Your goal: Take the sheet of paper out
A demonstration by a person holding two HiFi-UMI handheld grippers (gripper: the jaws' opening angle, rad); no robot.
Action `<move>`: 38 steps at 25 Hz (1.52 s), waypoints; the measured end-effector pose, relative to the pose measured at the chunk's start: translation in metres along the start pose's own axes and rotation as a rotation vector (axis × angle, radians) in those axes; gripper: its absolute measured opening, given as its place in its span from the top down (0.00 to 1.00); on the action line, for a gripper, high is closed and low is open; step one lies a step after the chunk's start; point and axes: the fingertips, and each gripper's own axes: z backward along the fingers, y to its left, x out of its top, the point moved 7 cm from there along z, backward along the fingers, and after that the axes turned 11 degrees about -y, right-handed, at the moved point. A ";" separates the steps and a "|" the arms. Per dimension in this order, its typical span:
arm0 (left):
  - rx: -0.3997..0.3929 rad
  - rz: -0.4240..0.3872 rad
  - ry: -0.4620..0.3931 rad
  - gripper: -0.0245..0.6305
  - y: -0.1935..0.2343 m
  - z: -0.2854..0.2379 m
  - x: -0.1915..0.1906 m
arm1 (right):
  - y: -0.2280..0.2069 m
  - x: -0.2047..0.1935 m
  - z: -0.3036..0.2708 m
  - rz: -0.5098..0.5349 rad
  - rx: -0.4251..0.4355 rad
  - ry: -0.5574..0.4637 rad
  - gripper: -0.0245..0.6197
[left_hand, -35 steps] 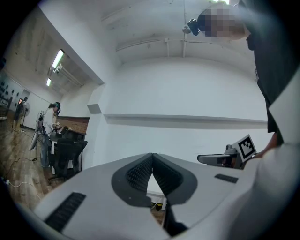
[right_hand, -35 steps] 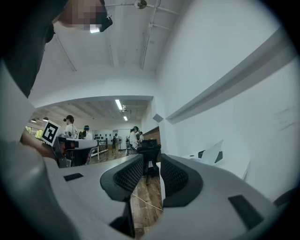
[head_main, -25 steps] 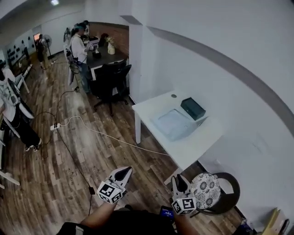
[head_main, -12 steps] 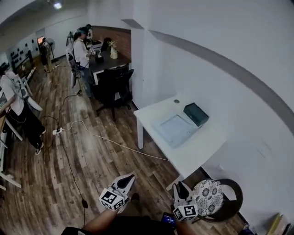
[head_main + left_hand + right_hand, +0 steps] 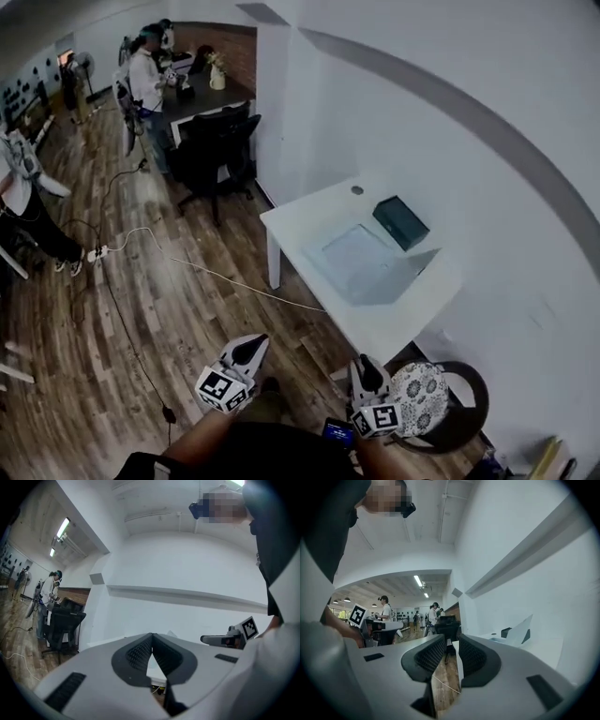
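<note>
On white desk (image 5: 394,323), far right: sheet of paper (image 5: 361,265) just beside dark box (image 5: 400,222), long axis roughly along desk length. Left gripper (image 5: 249,349) clenched, empty. Right gripper (image 5: 366,370) jaws apart, closing, nothing between. Both near, well apart from desk.

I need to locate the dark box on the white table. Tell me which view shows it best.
The head view: the dark box lies whole, seen from above. The right gripper view catches only a small side-on part of it; the left gripper view shows none of it.

Bright, even light; fisheye-warped edges
</note>
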 end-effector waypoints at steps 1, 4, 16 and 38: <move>-0.005 -0.003 0.001 0.96 0.011 -0.009 0.000 | -0.003 -0.002 -0.013 0.001 -0.001 0.000 0.82; -0.018 -0.001 0.004 0.96 0.043 -0.033 0.003 | -0.008 0.003 -0.055 0.010 -0.011 -0.001 0.82; -0.084 0.024 0.026 0.96 0.151 -0.123 -0.002 | -0.036 0.001 -0.180 0.047 -0.086 0.001 0.82; -0.114 -0.003 0.108 0.96 0.303 -0.295 -0.023 | -0.145 -0.040 -0.376 -0.029 -0.147 -0.006 0.83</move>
